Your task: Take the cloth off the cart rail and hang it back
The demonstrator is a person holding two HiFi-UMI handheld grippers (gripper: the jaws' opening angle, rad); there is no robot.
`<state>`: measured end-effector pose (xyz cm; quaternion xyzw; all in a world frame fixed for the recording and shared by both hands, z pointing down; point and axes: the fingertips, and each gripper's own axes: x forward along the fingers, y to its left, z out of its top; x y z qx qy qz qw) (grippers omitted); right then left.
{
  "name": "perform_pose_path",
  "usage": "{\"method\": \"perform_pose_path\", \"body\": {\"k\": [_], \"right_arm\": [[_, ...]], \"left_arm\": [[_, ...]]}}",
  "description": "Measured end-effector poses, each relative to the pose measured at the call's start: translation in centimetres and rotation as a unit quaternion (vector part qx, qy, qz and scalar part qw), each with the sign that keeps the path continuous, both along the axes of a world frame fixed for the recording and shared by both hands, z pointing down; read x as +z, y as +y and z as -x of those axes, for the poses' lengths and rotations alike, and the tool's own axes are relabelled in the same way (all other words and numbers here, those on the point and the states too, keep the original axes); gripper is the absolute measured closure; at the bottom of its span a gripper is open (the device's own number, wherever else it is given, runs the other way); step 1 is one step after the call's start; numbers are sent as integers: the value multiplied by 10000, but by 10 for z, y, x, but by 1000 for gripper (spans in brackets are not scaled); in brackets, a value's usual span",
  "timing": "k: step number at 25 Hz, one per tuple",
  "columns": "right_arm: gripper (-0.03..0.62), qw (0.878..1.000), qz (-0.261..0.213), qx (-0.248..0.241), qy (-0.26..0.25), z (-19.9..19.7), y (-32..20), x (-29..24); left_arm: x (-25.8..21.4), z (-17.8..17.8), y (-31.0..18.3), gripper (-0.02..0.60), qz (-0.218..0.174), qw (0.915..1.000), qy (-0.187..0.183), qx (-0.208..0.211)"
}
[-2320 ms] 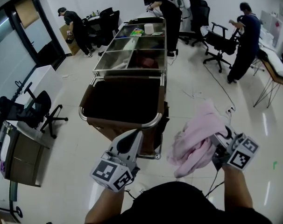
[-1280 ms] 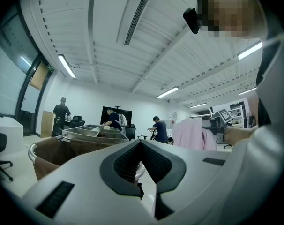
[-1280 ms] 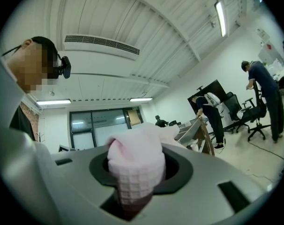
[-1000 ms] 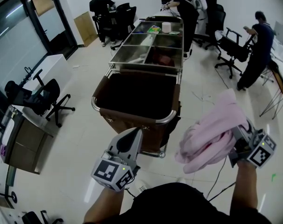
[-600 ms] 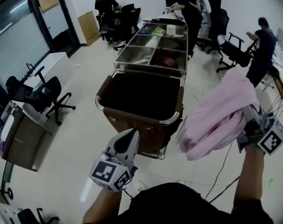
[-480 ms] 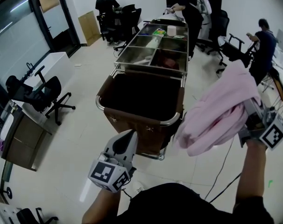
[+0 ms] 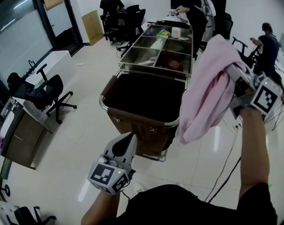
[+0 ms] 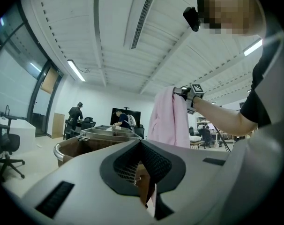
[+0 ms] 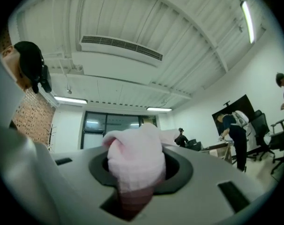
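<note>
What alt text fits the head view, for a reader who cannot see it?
The right gripper holds a pink cloth up high, and the cloth hangs down near a brown cart. The left gripper, fingers together and empty, points toward the cart; people stand behind it.

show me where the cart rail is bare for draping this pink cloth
The near rail and left rail of the brown bag look bare. Right corner sits behind the hanging cloth; steel trays beyond hold items.

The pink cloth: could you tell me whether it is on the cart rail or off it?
Off. The pink cloth hangs from the right gripper, held up beside the cart rail.
</note>
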<state>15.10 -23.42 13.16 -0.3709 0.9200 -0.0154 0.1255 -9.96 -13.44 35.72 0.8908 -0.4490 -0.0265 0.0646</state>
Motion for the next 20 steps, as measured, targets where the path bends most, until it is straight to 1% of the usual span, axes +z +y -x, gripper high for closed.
{"method": "perform_pose_path", "body": {"k": [4, 7, 9, 12, 15, 20], "right_arm": [[441, 9972, 643, -185, 346, 40, -47, 46], [441, 9903, 1152, -164, 754, 61, -81, 96], [439, 9856, 1400, -163, 934, 71, -99, 126], [436, 9819, 1608, -249, 972, 90, -118, 152], [428, 9768, 1782, -279, 1156, 109, -136, 174], [407, 9603, 2203, -266, 1691, 133, -165, 221]], "left_arm": [[3, 6, 3, 581, 25, 10000, -5, -51], [6, 13, 5, 581, 66, 9999, -2, -89], [9, 18, 7, 581, 102, 9999, -13, -110], [12, 21, 6, 581, 151, 9998, 16, -163], [14, 21, 2, 581, 148, 9998, 21, -164], [14, 23, -3, 581, 137, 9997, 37, -185]]}}
